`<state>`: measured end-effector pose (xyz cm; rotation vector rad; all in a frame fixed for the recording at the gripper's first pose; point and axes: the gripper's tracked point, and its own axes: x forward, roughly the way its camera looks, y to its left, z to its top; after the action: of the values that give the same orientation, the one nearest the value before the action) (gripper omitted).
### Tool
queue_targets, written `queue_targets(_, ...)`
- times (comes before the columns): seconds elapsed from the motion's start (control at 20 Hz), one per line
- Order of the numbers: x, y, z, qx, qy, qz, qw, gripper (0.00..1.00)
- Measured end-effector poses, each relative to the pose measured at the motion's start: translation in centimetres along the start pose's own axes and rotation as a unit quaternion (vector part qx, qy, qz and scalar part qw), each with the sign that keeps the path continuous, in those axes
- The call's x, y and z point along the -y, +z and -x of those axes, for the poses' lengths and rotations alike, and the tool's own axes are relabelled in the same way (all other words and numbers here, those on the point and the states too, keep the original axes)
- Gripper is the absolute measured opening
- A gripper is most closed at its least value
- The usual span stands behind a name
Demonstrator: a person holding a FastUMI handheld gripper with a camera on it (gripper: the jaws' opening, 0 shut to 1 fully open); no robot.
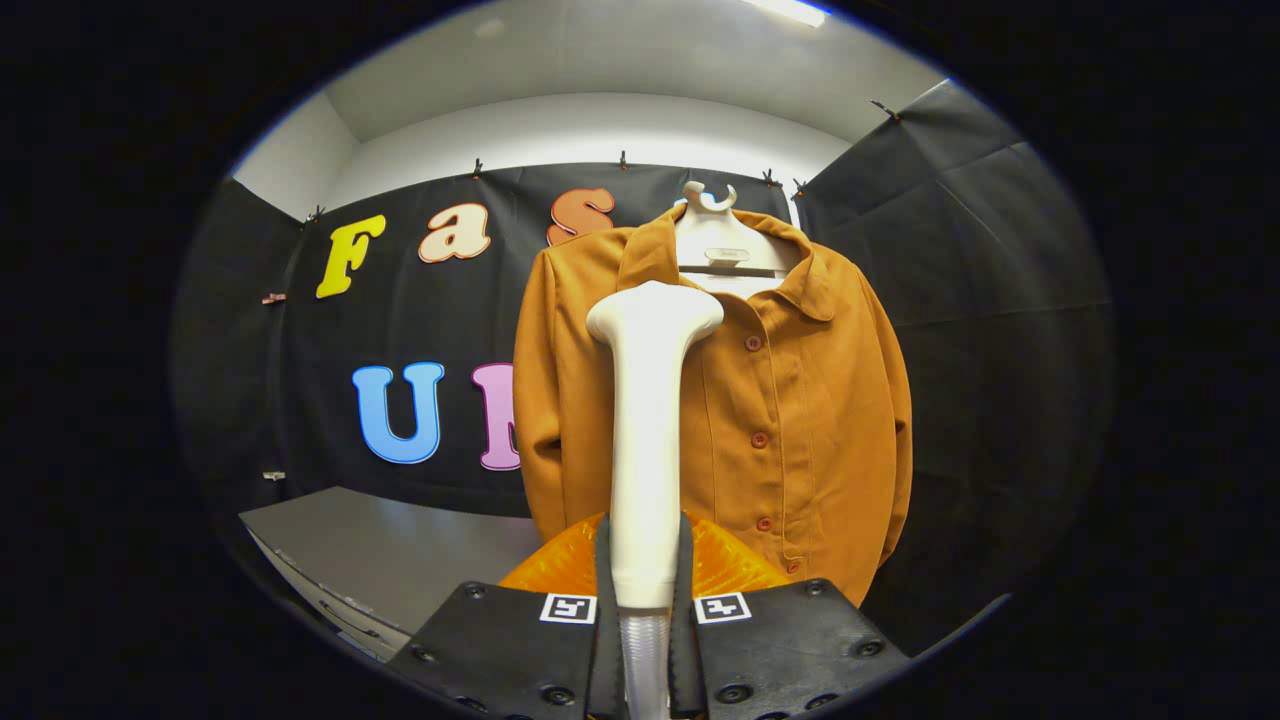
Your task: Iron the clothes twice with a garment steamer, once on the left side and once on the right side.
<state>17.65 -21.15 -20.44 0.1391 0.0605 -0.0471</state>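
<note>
white plastic, smooth and slightly glossy, makes up the long-handled garment steamer (648,440) that stands upright through the middle of the frame, its lower handle pinched between the two fingers of the gripper (645,610) at the bottom centre. both fingers press against the handle from either side, so the claw is clamped on it, with a ribbed clear hose running down from the handle's base between the finger plates. the steamer's wide, rounded head sits at the top of the handle, just above the frame's centre, and overlaps the chest of the mustard-orange button-front shirt (780,420); whether the head touches the cloth cannot be told.

the shirt hangs beyond the fingers, filling the centre and centre-right of the frame, on a white plastic hanger (718,245) whose hook shows near the upper middle. its collar is open, a row of small round buttons runs down the placket to the right of the steamer, and both sleeves hang straight at its sides.

a flat grey tabletop (390,560) lies in the lower left, below the black cloth wall and left of the shirt's hem.
</note>
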Motion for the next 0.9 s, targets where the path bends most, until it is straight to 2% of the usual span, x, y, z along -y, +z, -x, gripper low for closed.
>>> queue_targets(0.3, 0.1, -2.8, 0.3, -0.021, 0.009, 0.001, 1.0, 0.21)
queue_targets(0.9, 1.2, -11.4, 3.0, -0.104, 0.008, -0.011, 0.994, 0.21)
